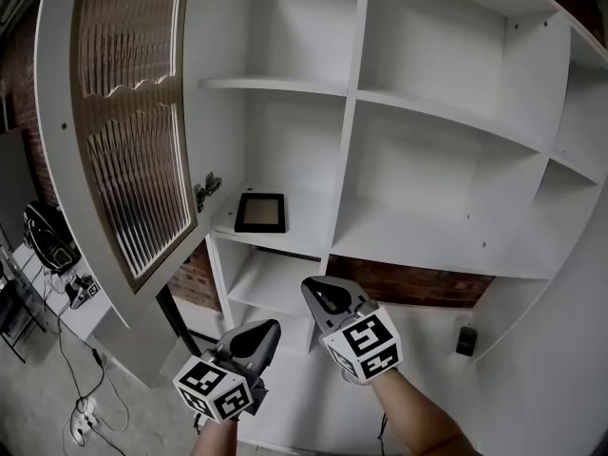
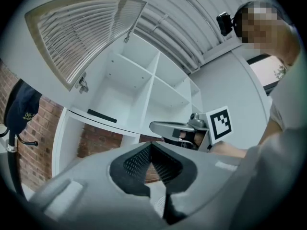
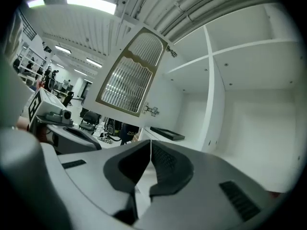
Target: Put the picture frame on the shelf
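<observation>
Step seemed done | black rectangular picture frame lay on white wooden shelf, far left | left gripper, right gripper near: jaws pressed together, empty | next: likely withdraw

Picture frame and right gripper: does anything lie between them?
Only bare white shelf board. The head view shows the picture frame flat on it and the right gripper below its front edge.

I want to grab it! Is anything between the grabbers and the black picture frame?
Nothing visible. The black rectangular picture frame lies flat on the white shelf, the ribbed-glass cabinet door stands open at the left, and the left gripper and right gripper, both shut and empty, sit below.
</observation>
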Demonstrator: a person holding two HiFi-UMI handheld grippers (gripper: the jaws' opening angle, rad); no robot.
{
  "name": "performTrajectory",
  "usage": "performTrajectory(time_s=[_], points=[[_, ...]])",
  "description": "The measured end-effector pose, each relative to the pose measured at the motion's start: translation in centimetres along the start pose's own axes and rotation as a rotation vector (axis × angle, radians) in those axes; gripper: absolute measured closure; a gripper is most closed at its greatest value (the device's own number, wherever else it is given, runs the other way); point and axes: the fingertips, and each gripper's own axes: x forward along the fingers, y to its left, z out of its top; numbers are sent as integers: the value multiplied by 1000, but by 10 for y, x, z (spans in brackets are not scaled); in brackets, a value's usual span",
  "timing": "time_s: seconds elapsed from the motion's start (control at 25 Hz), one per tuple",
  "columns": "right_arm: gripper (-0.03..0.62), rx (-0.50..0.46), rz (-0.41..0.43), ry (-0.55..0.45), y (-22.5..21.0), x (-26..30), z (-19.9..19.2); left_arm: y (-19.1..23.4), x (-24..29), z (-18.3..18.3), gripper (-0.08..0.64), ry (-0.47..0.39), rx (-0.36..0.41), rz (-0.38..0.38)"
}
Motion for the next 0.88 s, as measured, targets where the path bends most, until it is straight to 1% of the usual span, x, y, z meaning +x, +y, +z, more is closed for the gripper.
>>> performTrajectory(time_s=[0.08, 0.16, 0.32, 0.4, 0.56, 0.76, 0.88], points=[[572, 4, -3, 3, 4, -9, -7, -7, 2, -2, 551, 2, 4, -13], [574, 35, 9, 1, 9, -19, -15, -15, 5, -4, 551, 1, 8, -27], [574, 155, 67, -9, 22, -41, -33, -32, 2, -4, 551, -21, 27, -37], [574, 208, 80, -19, 26, -53, -39, -39, -3, -4, 551, -41, 26, -37], [575, 219, 73, -41, 34, -72, -45, -49, -9, -11, 551, -46, 22, -51], [577, 250, 80, -73, 48, -86, -45, -51, -14, -18, 551, -40, 25, -39], [577, 260, 95, -78, 56, -87, -43, -51, -18, -19, 551, -36, 47, -26]])
